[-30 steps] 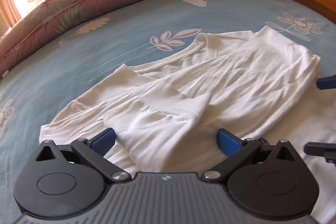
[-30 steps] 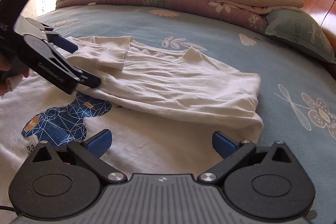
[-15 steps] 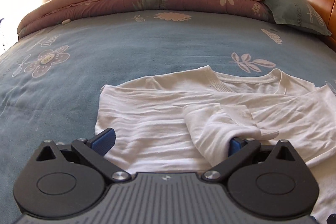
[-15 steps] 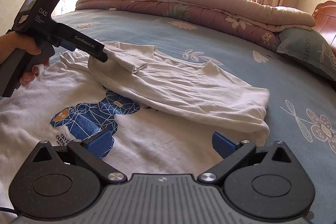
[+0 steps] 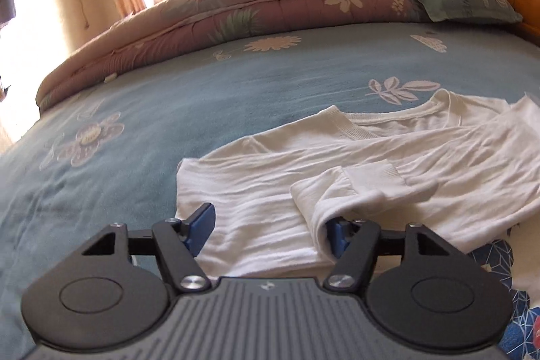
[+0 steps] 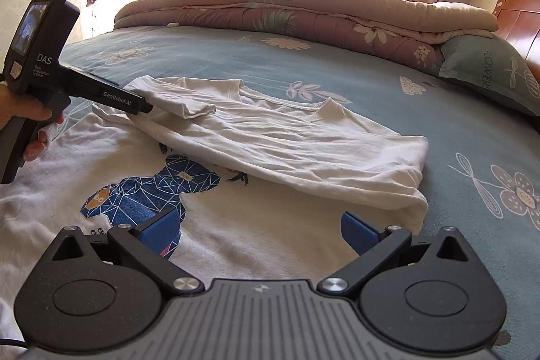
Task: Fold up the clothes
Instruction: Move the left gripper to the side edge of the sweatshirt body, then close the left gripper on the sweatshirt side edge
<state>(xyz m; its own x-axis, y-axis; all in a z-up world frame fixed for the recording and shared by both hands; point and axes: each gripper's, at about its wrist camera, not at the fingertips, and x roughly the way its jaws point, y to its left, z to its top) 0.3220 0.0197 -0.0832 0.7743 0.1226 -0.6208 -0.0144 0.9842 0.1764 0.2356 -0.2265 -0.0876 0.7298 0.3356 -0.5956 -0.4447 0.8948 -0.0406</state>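
White t-shirt [image 6: 276, 144] lies on the blue bedspread [image 6: 337, 70], front down it seems, one side panel folded across so the printed front with the blue geometric graphic [image 6: 152, 191] faces up nearest me. Upper half doubled over, short sleeve [image 5: 357, 188] lying on top of it.

Left gripper [image 5: 270, 225]: jaws wide apart, nothing clamped. Its right finger is tucked under the sleeve's fold, so cloth drapes over that pad; left finger sits clear above the shirt body. From the right wrist view the tool's nose is right at the sleeve, a hand [image 6: 27, 120] on the grip.

Right gripper [image 6: 260, 231]: jaws spread, empty, hovering over the lower hem area just short of the folded edge.

Looks like sleeve placement on a half-folded shirt. Can't tell if the left tool is about to pinch that sleeve or is backing off after laying it down.

Notes for doing this fold cleanly, either way:
- Sleeve should lie flat inside the body outline, cuff not sticking past the edge.
- Thin knit drags: any sideways motion with a finger under the fold will pull the layer below.
- Free tool pins the lower layers while the other works.
- Fold edge parallel to the side seam.
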